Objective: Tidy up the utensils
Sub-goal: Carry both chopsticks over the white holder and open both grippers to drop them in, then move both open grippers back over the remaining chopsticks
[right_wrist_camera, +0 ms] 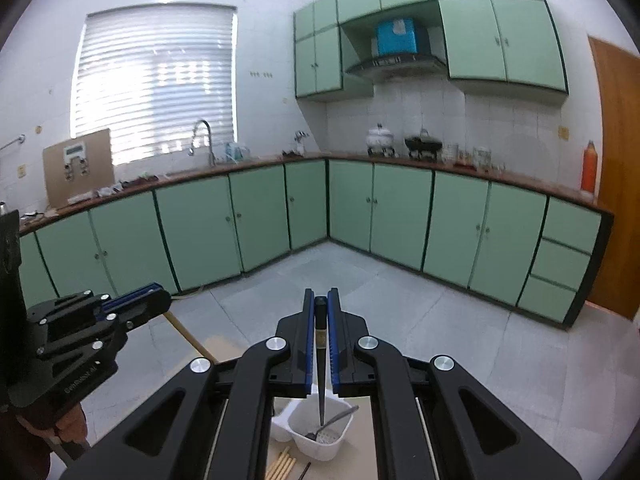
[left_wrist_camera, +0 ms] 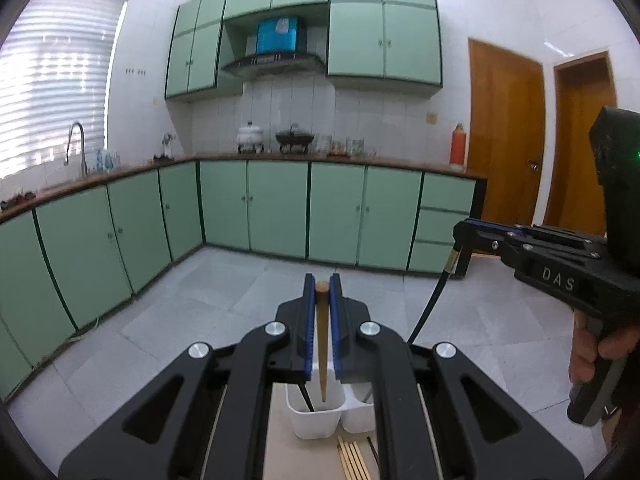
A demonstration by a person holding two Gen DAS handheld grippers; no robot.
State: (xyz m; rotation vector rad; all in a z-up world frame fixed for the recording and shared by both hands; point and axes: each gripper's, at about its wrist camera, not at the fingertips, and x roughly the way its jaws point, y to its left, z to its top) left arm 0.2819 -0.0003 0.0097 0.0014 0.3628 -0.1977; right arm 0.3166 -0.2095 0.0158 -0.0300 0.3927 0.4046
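L tool [left_wrist_camera: 322, 292] is clamped on a wooden chopstick [left_wrist_camera: 322, 344], tip down in the L compartment of the white caddy [left_wrist_camera: 316, 420] at 6 o'clock; only this view shows a dark stick already there. R tool [right_wrist_camera: 321, 304] grips a black chopstick [right_wrist_camera: 321, 372] over the caddy's other compartment, and only that view shows a metal spoon [right_wrist_camera: 334, 422] inside. Loose wooden chopsticks [left_wrist_camera: 352, 458] lie on the counter [left_wrist_camera: 280, 440] just beside the caddy.

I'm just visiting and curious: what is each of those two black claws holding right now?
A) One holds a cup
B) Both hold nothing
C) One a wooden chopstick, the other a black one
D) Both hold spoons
C: the left gripper clamps a wooden chopstick and the right gripper a black chopstick, both over the white holder.
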